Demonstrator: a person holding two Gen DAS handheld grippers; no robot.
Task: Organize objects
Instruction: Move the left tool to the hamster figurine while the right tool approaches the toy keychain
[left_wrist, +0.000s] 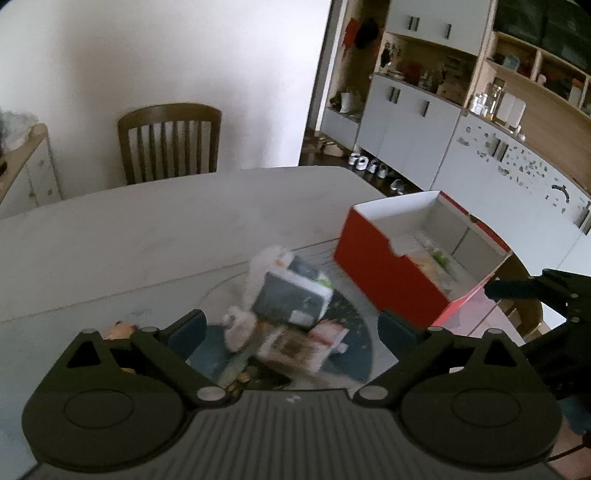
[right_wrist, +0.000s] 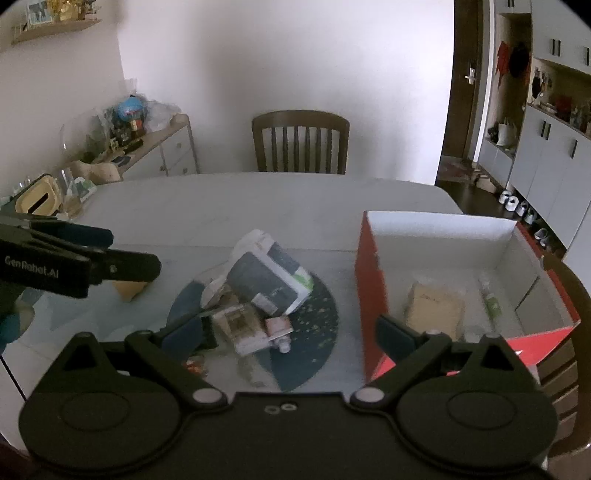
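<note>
Clutter pile (right_wrist: 258, 299) sits on the dark round mat (right_wrist: 317, 332) on the glass-topped surface (right_wrist: 258, 206), just left of the open red box (right_wrist: 369, 288). Topmost is a grey-and-white carton (right_wrist: 267, 282), tilted; smaller packets under it are blurred. The box already holds a tan packet (right_wrist: 436, 306) and a small green-labelled bottle (right_wrist: 491, 301).

My left claw (left_wrist: 291, 328) and right claw (right_wrist: 291, 332): both spread wide, nothing between the fingers.

Step, as I judge it: between picks. Next move calls for lowering one claw onto the carton and carrying it to the box.

Legible writing: "GenRobot.AI" on my left claw. Carton print unreadable.
</note>
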